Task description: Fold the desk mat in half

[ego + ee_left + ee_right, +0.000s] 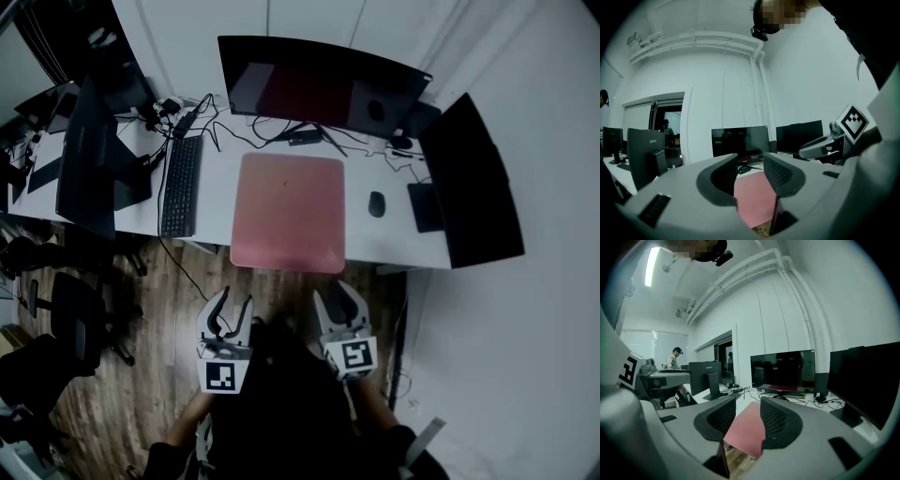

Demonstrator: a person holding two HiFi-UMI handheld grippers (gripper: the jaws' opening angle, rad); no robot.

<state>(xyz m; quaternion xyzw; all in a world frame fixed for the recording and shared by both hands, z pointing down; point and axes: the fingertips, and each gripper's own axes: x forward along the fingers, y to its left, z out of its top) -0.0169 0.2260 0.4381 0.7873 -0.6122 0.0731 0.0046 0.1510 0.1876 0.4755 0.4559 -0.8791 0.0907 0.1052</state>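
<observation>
Pink desk mat (pixel 288 212) flat and unfolded on white desk (pixel 216 192), left gripper (pixel 234 300) and right gripper (pixel 336 292) short of it, jaws apart and empty, entire fold left to do

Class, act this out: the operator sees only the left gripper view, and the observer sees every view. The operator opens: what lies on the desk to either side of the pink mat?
Observer: In the head view, a black keyboard lies to the left of the desk mat, apart from it.
Operator: And on the other side?
Observer: A dark mouse sits to the right of the mat, also apart from it.
Operator: I see the right gripper only from the side. How do its jaws stand?
Observer: In the right gripper view, the right gripper has its jaws apart with nothing gripped. The mat shows only beyond them.
</observation>
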